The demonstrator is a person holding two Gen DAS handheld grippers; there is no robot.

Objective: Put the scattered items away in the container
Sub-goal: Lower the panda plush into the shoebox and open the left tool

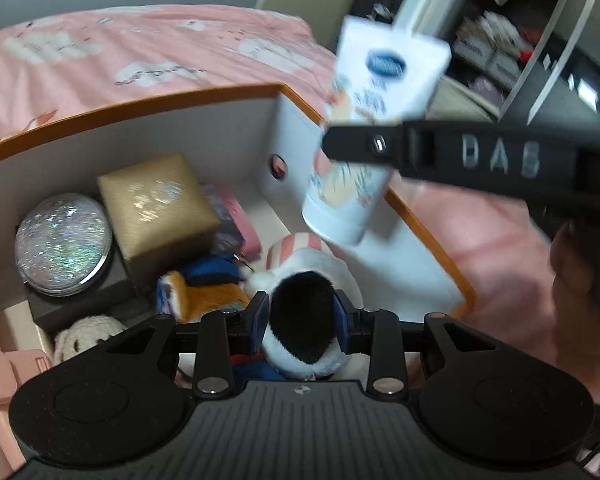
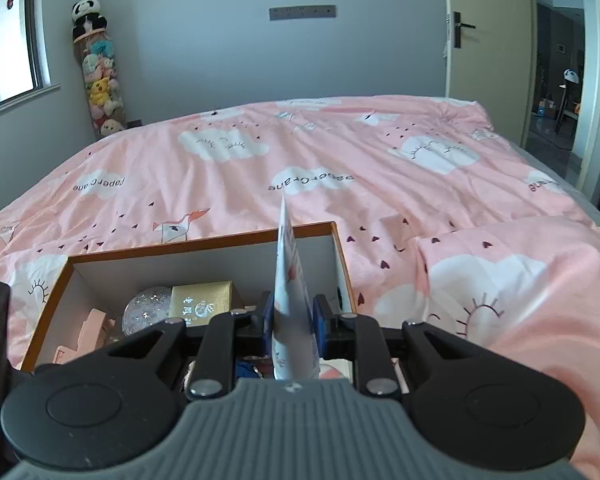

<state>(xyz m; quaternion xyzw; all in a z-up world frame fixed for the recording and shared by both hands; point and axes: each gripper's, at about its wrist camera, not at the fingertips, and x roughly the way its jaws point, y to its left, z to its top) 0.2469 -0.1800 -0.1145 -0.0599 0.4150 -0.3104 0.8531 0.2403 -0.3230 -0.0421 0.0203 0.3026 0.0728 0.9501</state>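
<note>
Right jaws are clamping the tube (image 2: 290, 300) above the box (image 2: 204, 245); left jaws are gripping the plush toy (image 1: 302, 316) inside it. Lowering the tube past the rim before releasing seems wisest

Right claw (image 2: 291, 325) grips a white tube (image 2: 290, 280) upright above the orange-rimmed box (image 2: 204, 244)

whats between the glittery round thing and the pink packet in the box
In the left wrist view, a gold square box sits between the glittery round compact and the pink packet, touching both.
</note>
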